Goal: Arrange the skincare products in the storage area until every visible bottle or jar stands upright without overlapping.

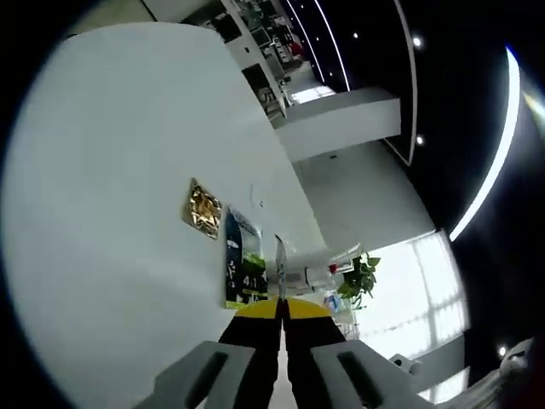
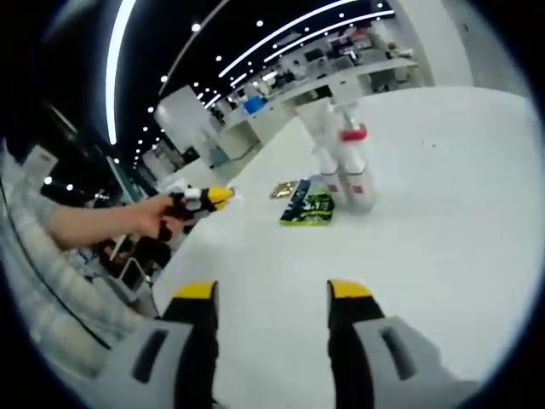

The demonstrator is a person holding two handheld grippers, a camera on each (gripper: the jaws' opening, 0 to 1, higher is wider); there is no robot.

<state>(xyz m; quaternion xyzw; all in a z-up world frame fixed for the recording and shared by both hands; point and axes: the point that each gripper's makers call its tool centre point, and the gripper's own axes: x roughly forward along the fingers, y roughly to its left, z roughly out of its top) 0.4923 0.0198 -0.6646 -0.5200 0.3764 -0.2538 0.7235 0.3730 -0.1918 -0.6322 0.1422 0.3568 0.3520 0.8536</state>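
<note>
In the left gripper view, the left gripper [image 1: 280, 311] has its two yellow-tipped jaws pressed together with nothing between them, clenched over a white table [image 1: 111, 170]. Just ahead of the tips lies a flat dark sachet with green print [image 1: 241, 264], and a little further ahead and to the left of it a small gold packet [image 1: 203, 209]. In the right gripper view, the right gripper [image 2: 272, 294] is released, its jaws standing well apart with bare tabletop [image 2: 443, 213] between them. Ahead of it and slightly to the right stand two white bottles with red parts [image 2: 353, 166], upright and touching or nearly so; the same dark and green sachet [image 2: 308, 207] lies flat just beside their base, on the left, with the gold packet [image 2: 283, 189] just beyond. To the far left, a person's hand [image 2: 128, 220] holds the other gripper [image 2: 204, 200] above the table edge.
</note>
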